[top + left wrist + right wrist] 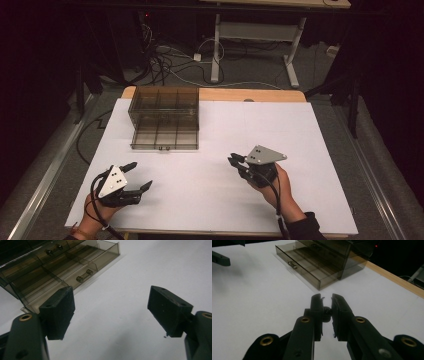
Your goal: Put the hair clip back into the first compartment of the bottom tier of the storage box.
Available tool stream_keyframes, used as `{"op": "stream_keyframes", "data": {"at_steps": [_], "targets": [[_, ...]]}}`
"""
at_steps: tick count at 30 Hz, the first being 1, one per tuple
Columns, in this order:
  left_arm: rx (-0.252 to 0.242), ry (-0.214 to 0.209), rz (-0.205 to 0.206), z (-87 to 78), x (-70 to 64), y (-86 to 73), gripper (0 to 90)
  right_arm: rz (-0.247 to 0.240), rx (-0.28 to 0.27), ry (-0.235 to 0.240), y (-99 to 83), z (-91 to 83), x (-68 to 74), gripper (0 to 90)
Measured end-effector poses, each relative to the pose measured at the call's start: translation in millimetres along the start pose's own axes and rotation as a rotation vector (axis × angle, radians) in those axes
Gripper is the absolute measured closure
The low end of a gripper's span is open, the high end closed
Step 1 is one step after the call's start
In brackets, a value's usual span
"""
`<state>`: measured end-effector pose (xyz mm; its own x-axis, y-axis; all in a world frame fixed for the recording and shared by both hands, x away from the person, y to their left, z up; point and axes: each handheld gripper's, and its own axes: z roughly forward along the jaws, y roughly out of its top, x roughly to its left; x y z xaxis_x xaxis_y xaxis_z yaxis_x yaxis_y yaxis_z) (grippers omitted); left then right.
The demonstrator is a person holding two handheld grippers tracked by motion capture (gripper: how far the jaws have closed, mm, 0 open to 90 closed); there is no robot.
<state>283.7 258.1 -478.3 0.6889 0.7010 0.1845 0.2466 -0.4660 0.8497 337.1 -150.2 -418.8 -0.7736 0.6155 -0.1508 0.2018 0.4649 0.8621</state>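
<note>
1. Nearest to us, the right gripper [327, 300] is clamping a small dark round thing [327, 313] between its two jaws, which are standing nearly together with only that piece keeping them apart; what the piece is we cannot tell
2. We are holding the left gripper [110, 305] with its jaws spread wide and nothing between them but bare white table [150, 262]
3. Ahead of the right gripper's jaws and a little to their left, the smoky clear drawer box [322, 260] is standing on the table, well apart from the jaw tips
4. Its bottom drawer [307, 268] is sitting pulled out toward us, its small metal handle [292, 265] showing on the front wall
5. Seen from the left gripper, the same drawer [62, 272] is lying just beyond the left-hand jaw, its dividers splitting it into compartments, and its handle [84, 276] is pointing toward the gap between the jaws
6. From above, we are keeping both grippers on our side of the box [165, 117], the left gripper [137, 176] below its left corner and the right gripper [235, 162] off to the right of it, neither one touching it
</note>
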Motion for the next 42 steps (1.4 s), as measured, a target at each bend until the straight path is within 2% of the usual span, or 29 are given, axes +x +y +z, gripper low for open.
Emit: {"op": "stream_keyframes", "data": {"at_steps": [6,10,12,13,14,16,18,22,31,42], "targets": [[0.003,-0.002,0.007,1.2,-1.4,0.5,20.9,0.001,-0.003,0.045,16.7,32.9,5.4,80.3],[-0.004,0.005,0.023,0.9,-1.2,0.8,20.9,-0.028,0.002,0.066,28.2,55.7,11.9,80.3],[-0.008,0.002,0.019,0.4,-1.2,0.6,21.0,-0.038,0.005,0.079,35.5,69.9,15.6,80.3],[-0.004,-0.001,0.008,0.2,-1.5,0.1,21.0,-0.038,0.005,0.079,35.5,69.9,15.6,80.3],[-0.012,0.004,0.017,0.1,-0.7,0.0,20.9,-0.040,0.007,0.084,38.1,74.7,16.9,80.4],[-0.007,-0.003,0.001,-0.4,-0.5,-0.8,21.0,-0.054,0.005,0.098,46.8,91.3,20.5,80.3],[-0.008,-0.004,-0.005,-1.0,0.5,-1.1,21.0,-0.055,0.005,0.102,49.0,94.7,21.4,80.3],[-0.018,0.004,-0.014,-3.6,2.9,-1.2,21.0,-0.047,0.006,0.121,60.1,114.6,26.2,80.3],[-0.018,0.004,-0.028,-4.2,5.3,-4.4,21.2,-0.074,0.004,0.156,91.7,156.6,42.1,80.3],[-0.016,0.006,-0.040,-4.9,7.1,-5.7,21.3,-0.084,0.038,0.179,110.5,201.8,55.2,80.3]]}}
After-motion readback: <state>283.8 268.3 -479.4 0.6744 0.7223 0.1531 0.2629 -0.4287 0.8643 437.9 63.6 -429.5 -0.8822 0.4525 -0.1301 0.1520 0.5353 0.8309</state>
